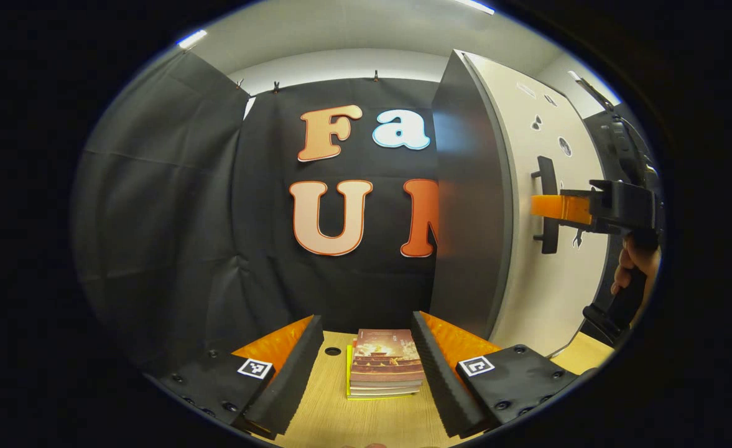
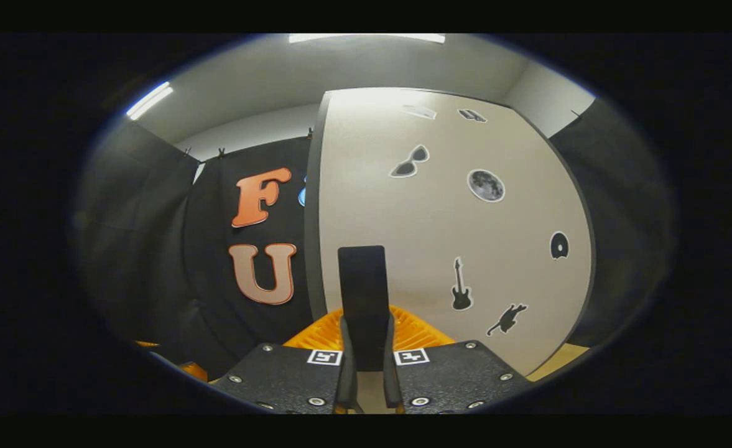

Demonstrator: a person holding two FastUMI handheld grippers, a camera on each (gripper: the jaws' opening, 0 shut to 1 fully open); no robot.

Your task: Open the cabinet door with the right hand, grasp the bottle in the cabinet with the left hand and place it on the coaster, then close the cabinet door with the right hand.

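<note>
At right of left gripper view: cabinet door [image 1: 552,205], pale front with stickers, dark side panel facing camera, shut as far as visible. Black vertical handle [image 1: 548,213] on door front, right gripper [image 1: 543,205] reaching in from right edge at handle height, hand [image 1: 636,264] on its grip below. Right gripper view: right gripper [image 2: 366,358] clenched on handle [image 2: 364,298], both fingers pressed against its sides, handle upright between them, door front [image 2: 440,236] straight ahead. Stickers on door: sunglasses [image 2: 410,163], moon [image 2: 486,185], guitar [image 2: 461,287].

Left gripper [image 1: 366,367] released, fingers spread wide, hovering low over wooden desk [image 1: 334,417], holding nothing. Stack of books [image 1: 384,364] lying flat on desk between the two fingers, not touched. Small round hole [image 1: 333,351] in desk just left of books. Bottle and coaster: cannot tell where.
</note>
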